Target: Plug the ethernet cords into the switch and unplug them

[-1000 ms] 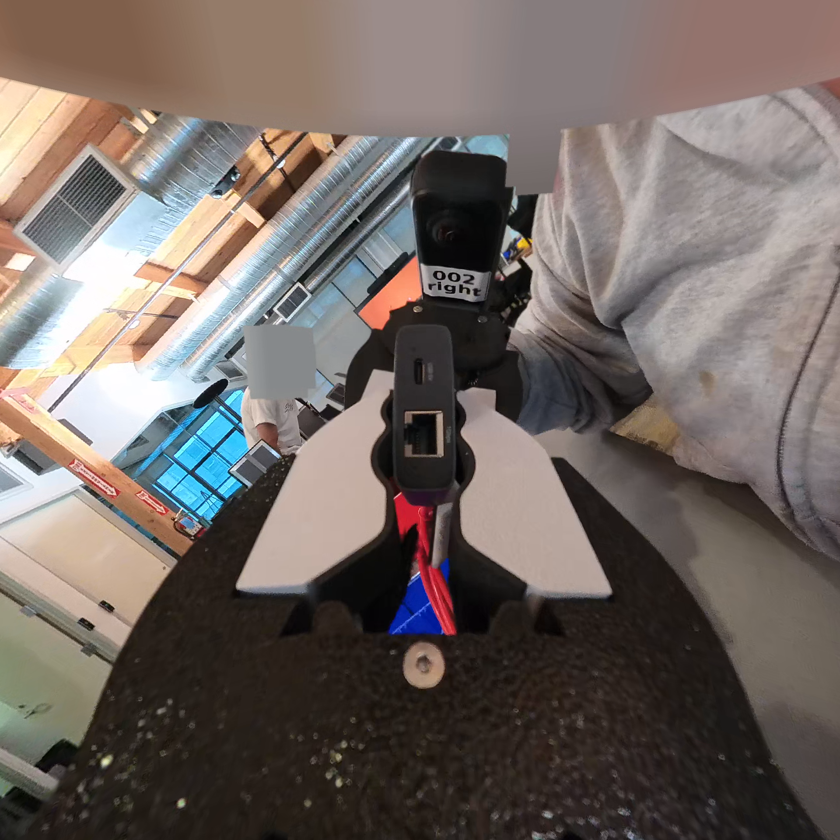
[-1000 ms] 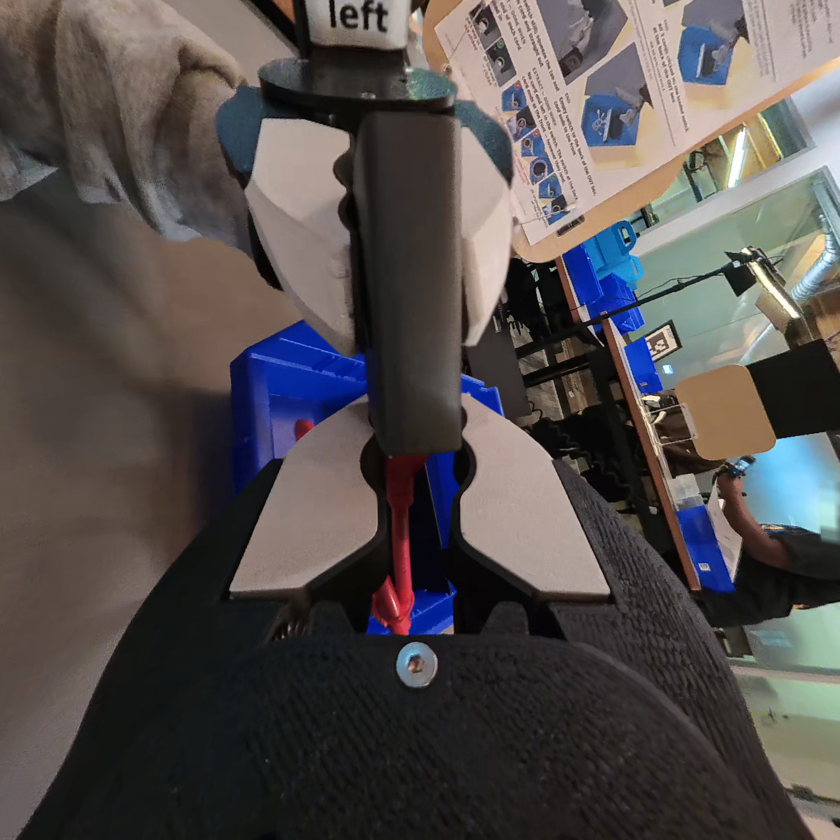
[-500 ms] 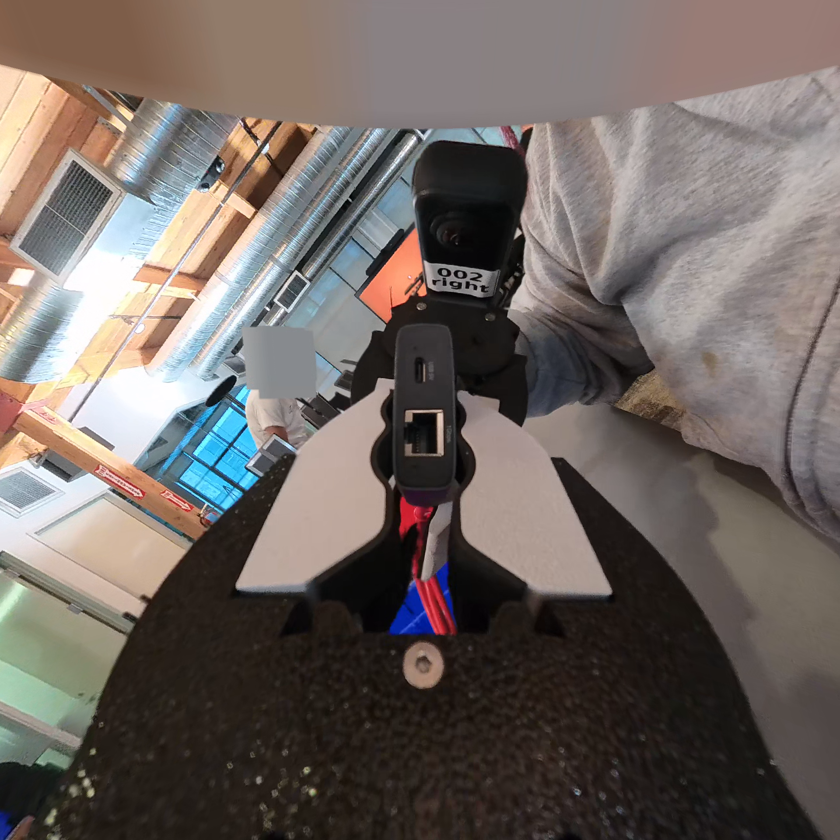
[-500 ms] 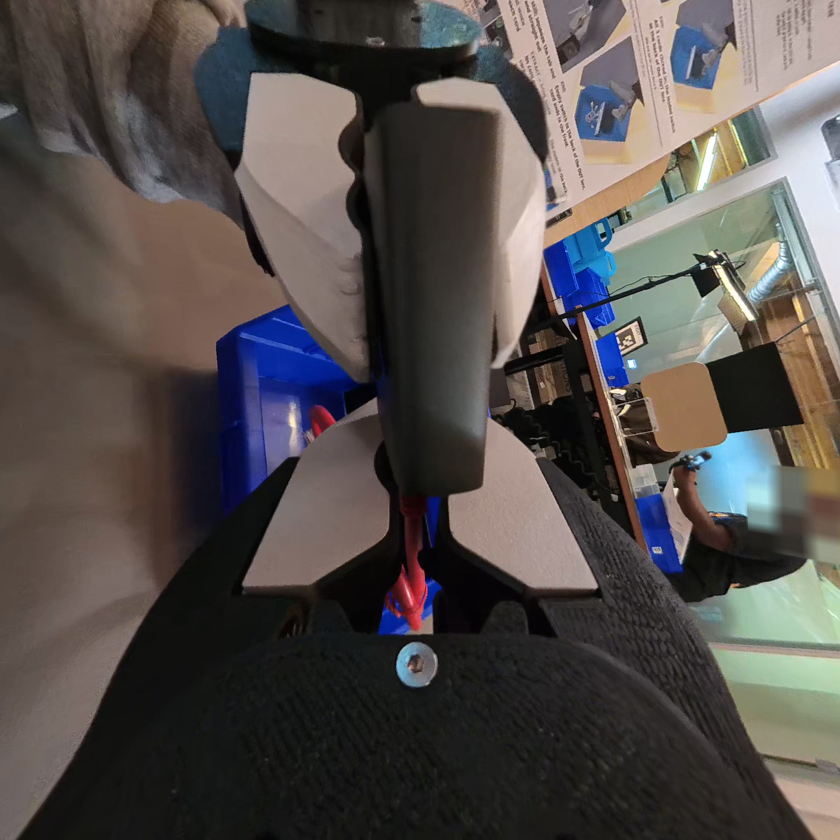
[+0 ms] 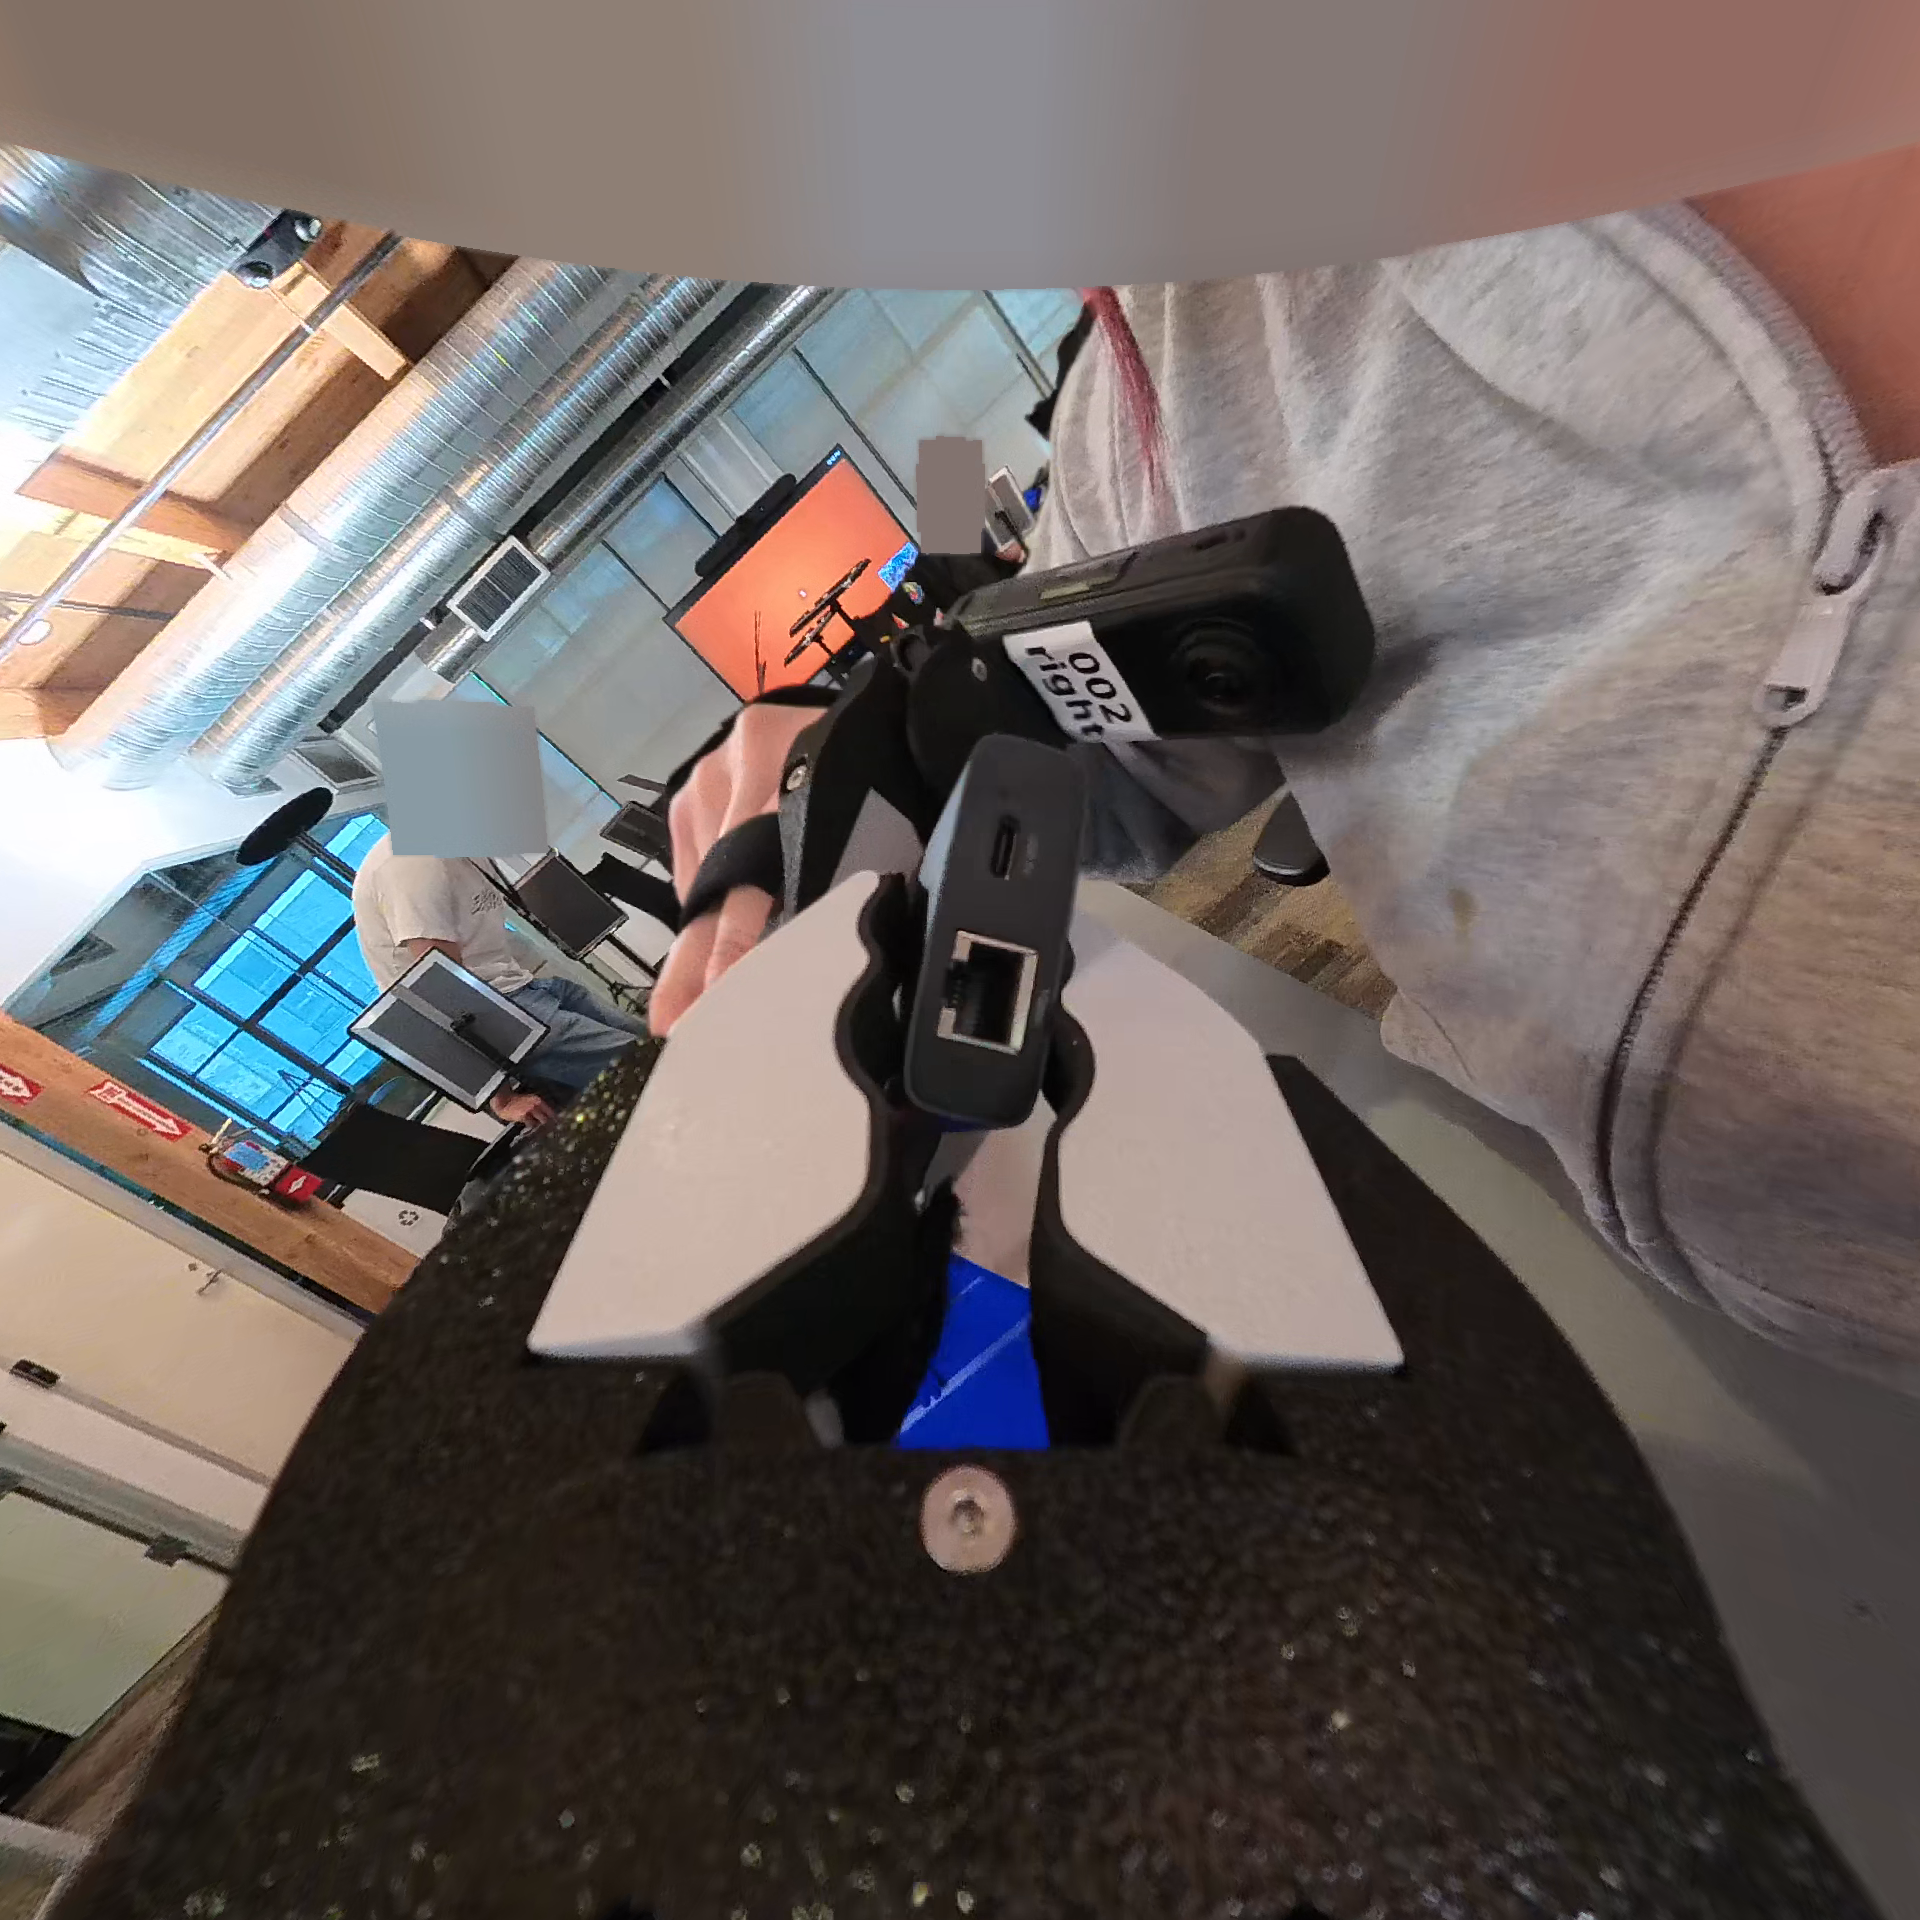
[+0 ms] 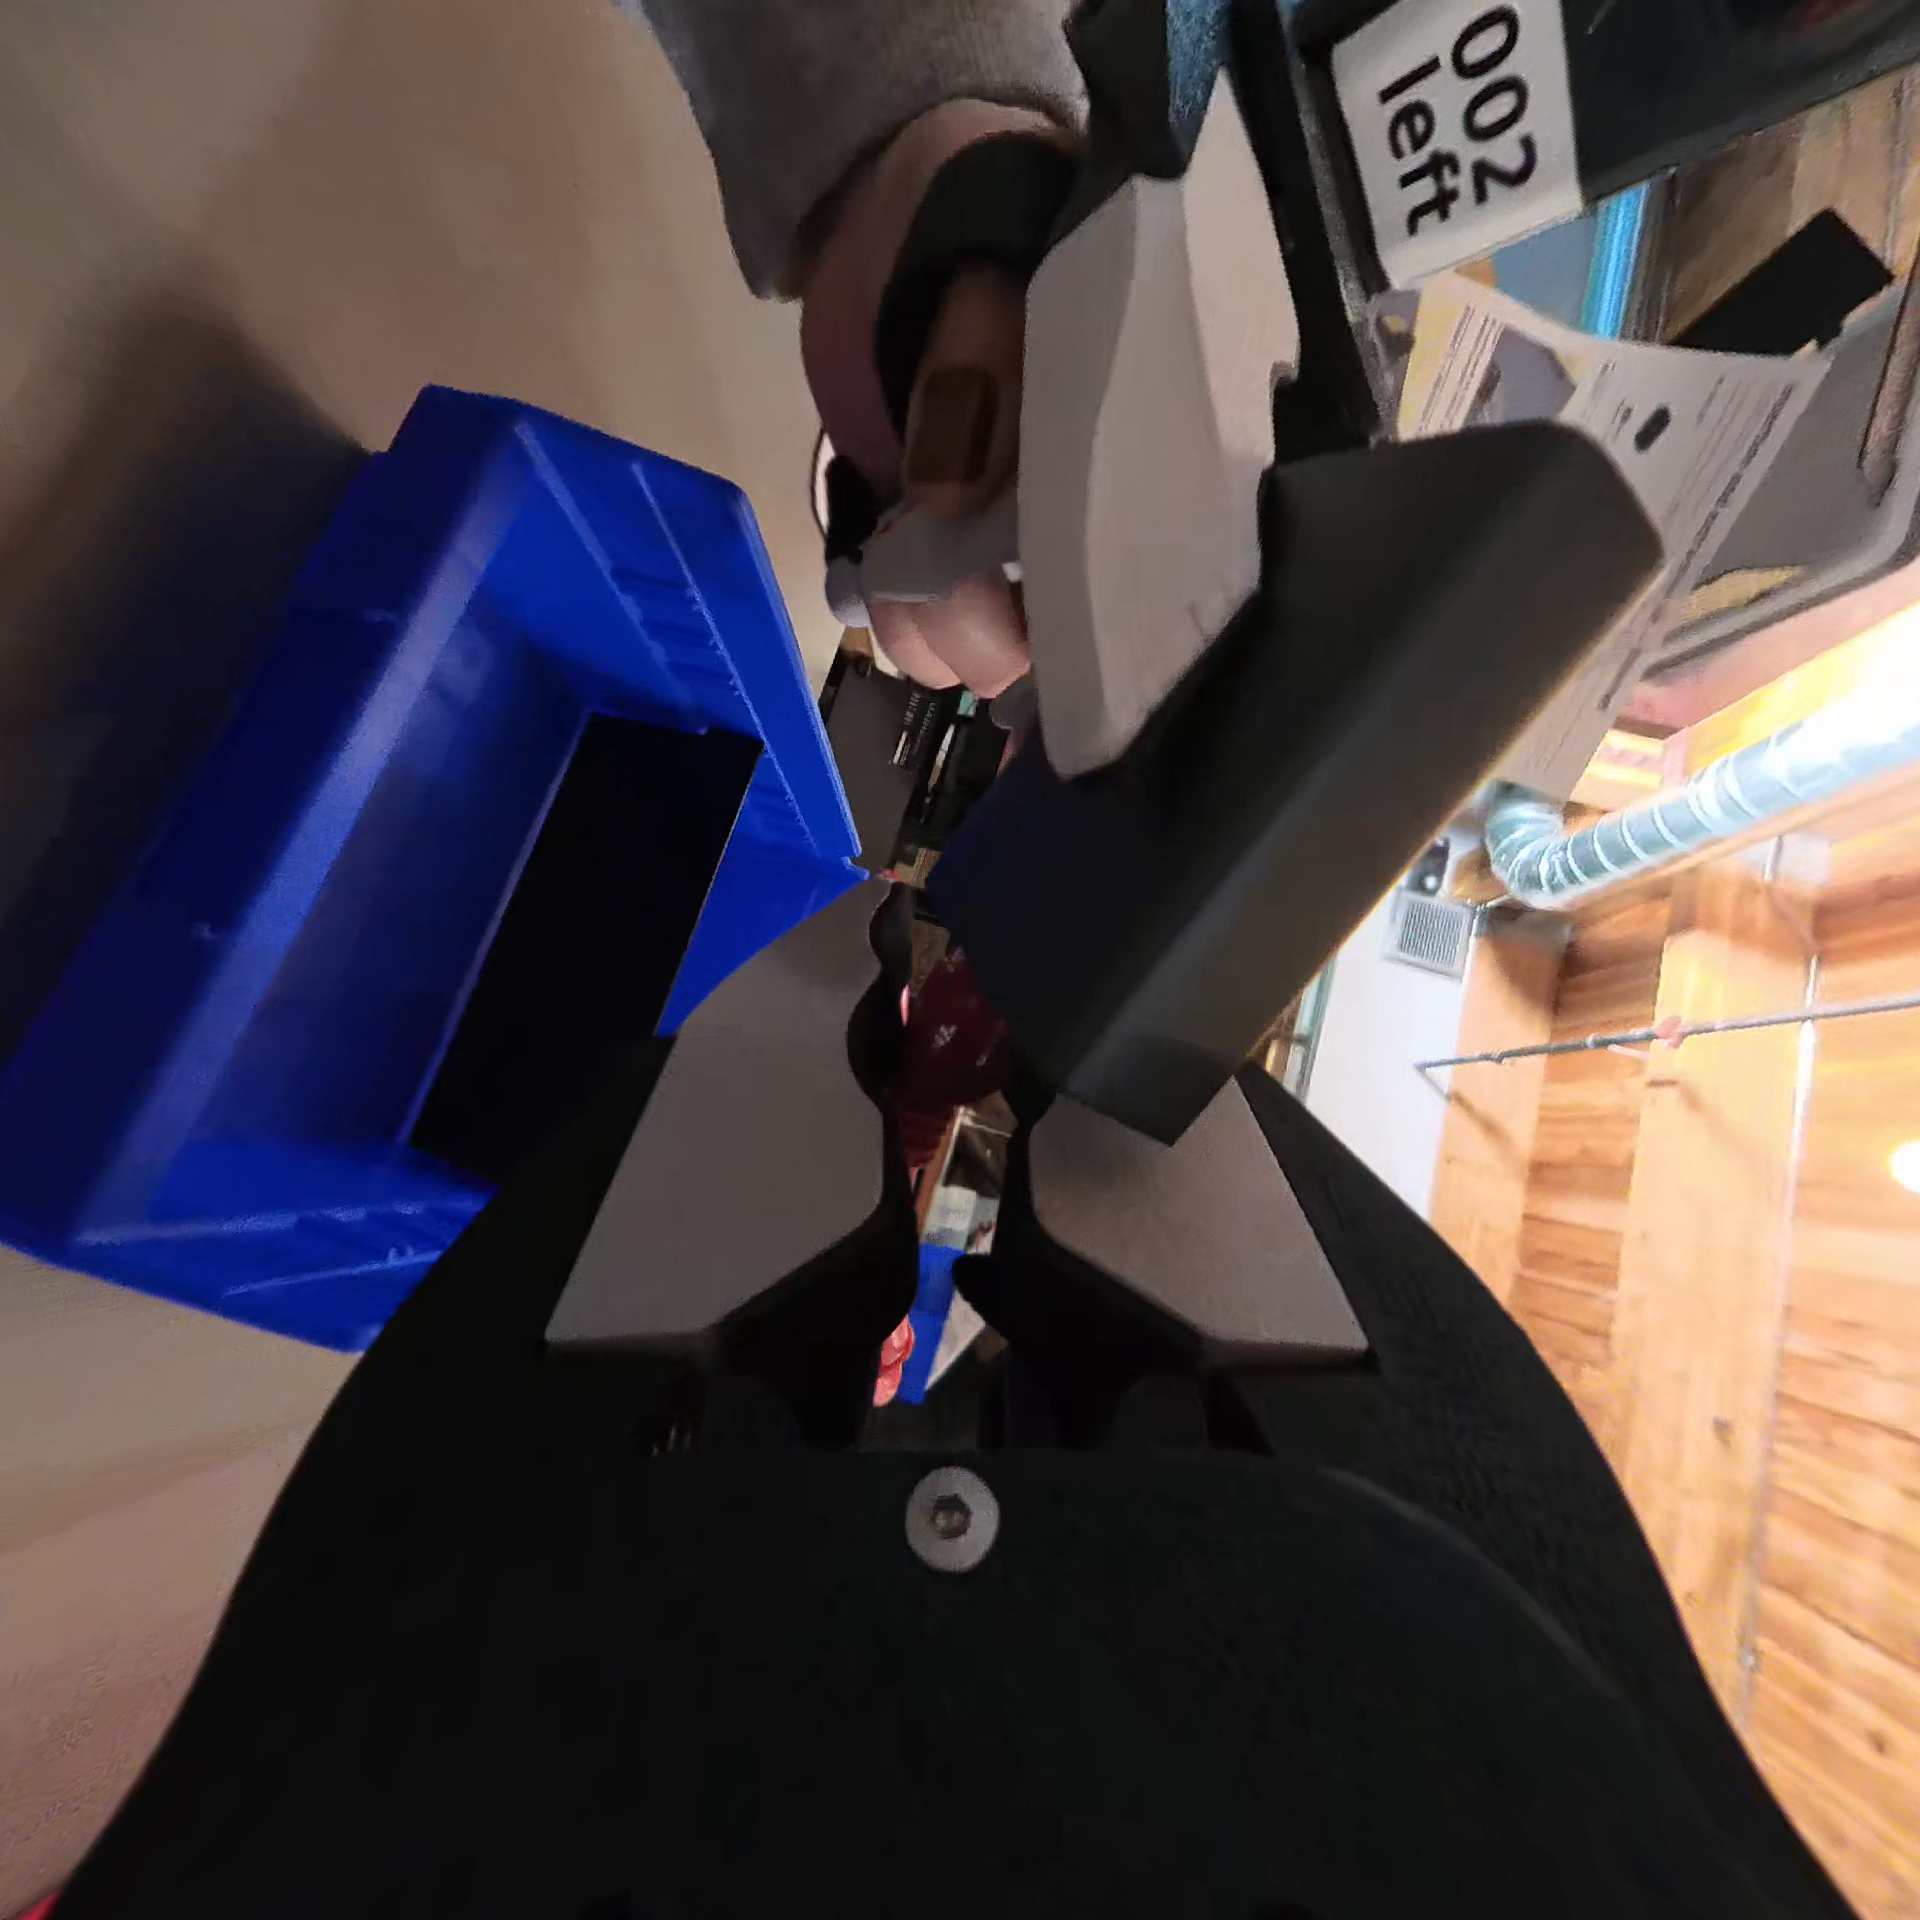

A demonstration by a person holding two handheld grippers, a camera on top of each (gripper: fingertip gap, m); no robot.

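Edges and room: the blue bin lies on the pale tabletop to the left of the right tool, its open side facing the camera and a dark panel inside it. Its near corner comes just beside the tip of that tool's left finger. In the left wrist view the tabletop runs off to the right, bounded by a person's grey zip sweatshirt.

Surface and room: a workshop with wooden beams, silver ducts overhead, an orange screen and a seated person with a tablet well behind.

Left tool: clamped on a dark grey adapter box across its narrow sides; the box's end with a network socket and a small oval port faces the camera.

Right tool: fingers nearly together with only a thin gap; nothing is seen between the tips. The far end of the adapter box overlaps its right finger; whether they touch I cannot tell.

Relative place: the two tools face one another at an angle, close together above the tabletop. The right tool's camera shows just beyond the box, with a strapped hand behind it.
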